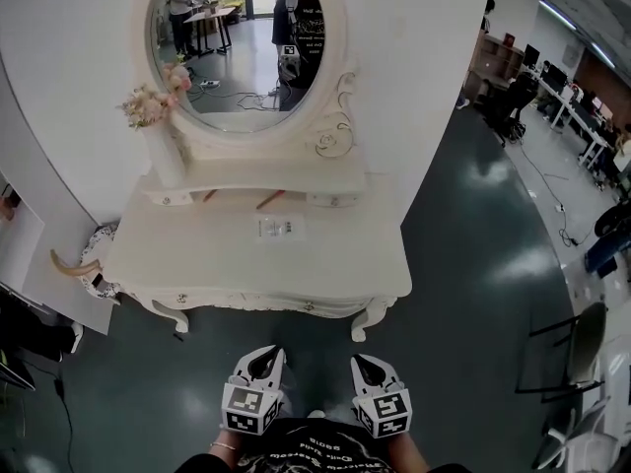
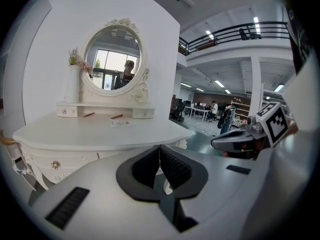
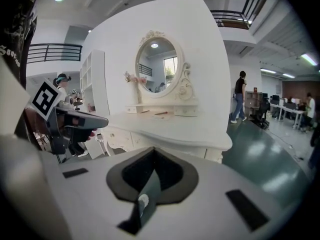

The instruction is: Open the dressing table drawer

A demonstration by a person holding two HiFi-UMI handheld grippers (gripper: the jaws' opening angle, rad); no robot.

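Note:
The white dressing table [image 1: 197, 254] stands in front of me with an oval mirror [image 1: 246, 37] on top. Its front drawers run under the tabletop edge, each with a small metal knob [image 1: 180, 297]; the left one's knob [image 2: 55, 165] shows in the left gripper view. Two tiny drawers [image 1: 168, 199] sit on the raised shelf. My left gripper [image 1: 264, 363] and right gripper [image 1: 368, 368] hover side by side short of the table's front edge, apart from it. Both are shut and hold nothing: the left gripper [image 2: 160, 150] and the right gripper [image 3: 151, 153] show their pads touching.
A vase of pink flowers [image 1: 158, 116] stands left of the mirror. A small card [image 1: 275, 228] and two thin red sticks [image 1: 269, 199] lie on the tabletop. White panels [image 1: 39, 254] lean at the table's left. A dark chair [image 1: 582, 348] stands on the green floor to the right.

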